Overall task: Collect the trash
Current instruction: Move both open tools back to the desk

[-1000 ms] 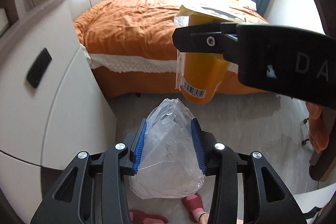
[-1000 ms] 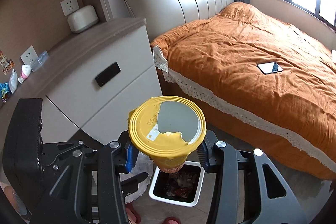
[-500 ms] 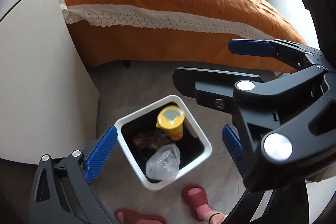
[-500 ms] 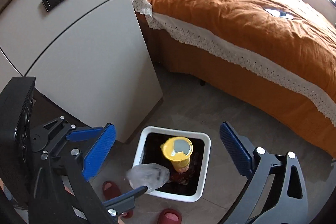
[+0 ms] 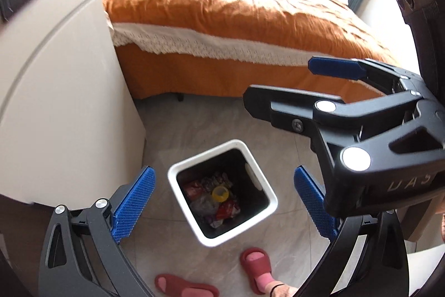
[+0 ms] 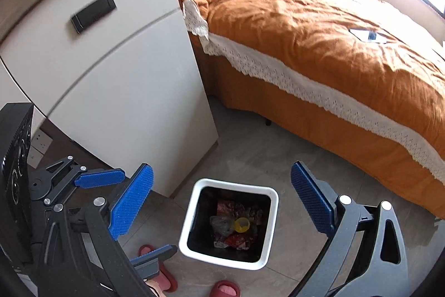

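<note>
Change since a second ago: the left gripper (image 5: 224, 201) then pinched a crumpled clear plastic bag and the right gripper (image 6: 221, 206) a yellow lidded paper cup; both sets of jaws have just been opening, nothing is between them now, and both items lie in the bin.
Bed: large bed with a rumpled orange cover and white lace trim (image 6: 319, 52), well apart from the bin, across the top and right of both views.
Cabinet: tall cream cabinet with a dark recessed handle (image 6: 111, 80), just beside the bin.
Bin: square white plastic bin with a black interior (image 5: 265, 187), standing on the grey tiled floor under both grippers.
Left gripper: blue-padded fingers spread wide, holding nothing.
Right gripper: blue-padded fingers spread wide, holding nothing.
Slippers: a person's feet in dark red slippers (image 5: 256, 262), near the bin's front edge.
Yellow cup (image 5: 220, 193): on top of the wrappers in the bin, rim showing; likely light and easily crushed, best taken around the wall with gentle pressure.
Clear bag (image 6: 221, 224): touching the cup; likely near weightless, limp and slippery, best pinched on a bunched fold.
</note>
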`<control>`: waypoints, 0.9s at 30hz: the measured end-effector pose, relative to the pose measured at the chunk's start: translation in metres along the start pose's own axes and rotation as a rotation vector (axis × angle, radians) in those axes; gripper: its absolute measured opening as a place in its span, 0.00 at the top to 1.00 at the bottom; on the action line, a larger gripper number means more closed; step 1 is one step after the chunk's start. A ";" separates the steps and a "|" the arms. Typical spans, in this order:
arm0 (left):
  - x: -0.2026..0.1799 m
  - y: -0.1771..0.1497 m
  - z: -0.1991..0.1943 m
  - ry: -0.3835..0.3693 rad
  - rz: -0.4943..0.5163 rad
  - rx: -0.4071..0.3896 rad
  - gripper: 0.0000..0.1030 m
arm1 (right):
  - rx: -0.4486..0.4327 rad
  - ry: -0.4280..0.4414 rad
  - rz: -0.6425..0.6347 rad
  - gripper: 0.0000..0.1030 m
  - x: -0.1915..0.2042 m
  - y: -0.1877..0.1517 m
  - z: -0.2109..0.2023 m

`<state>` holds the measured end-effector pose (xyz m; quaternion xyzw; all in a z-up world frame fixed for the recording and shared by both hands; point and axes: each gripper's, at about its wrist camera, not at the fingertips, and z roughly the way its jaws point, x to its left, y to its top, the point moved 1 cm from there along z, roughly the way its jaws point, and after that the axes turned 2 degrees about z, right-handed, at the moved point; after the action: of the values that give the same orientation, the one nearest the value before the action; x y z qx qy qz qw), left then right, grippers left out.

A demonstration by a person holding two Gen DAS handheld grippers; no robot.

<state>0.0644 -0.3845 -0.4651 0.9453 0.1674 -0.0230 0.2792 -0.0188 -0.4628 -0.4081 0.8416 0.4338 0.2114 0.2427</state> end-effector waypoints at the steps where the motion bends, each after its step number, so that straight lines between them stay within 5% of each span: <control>1: 0.002 0.006 -0.014 0.008 -0.009 -0.020 0.05 | -0.011 0.003 -0.006 0.04 0.005 0.007 -0.009; 16: 0.051 0.062 -0.229 0.238 -0.160 -0.275 0.05 | -0.278 0.119 -0.172 0.04 0.118 0.135 -0.160; 27: 0.127 0.055 -0.349 0.443 -0.272 -0.391 0.05 | -0.383 0.264 -0.318 0.04 0.229 0.189 -0.193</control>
<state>0.1844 -0.2022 -0.1599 0.8246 0.3503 0.1788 0.4067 0.1131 -0.3247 -0.1099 0.6670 0.5406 0.3563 0.3688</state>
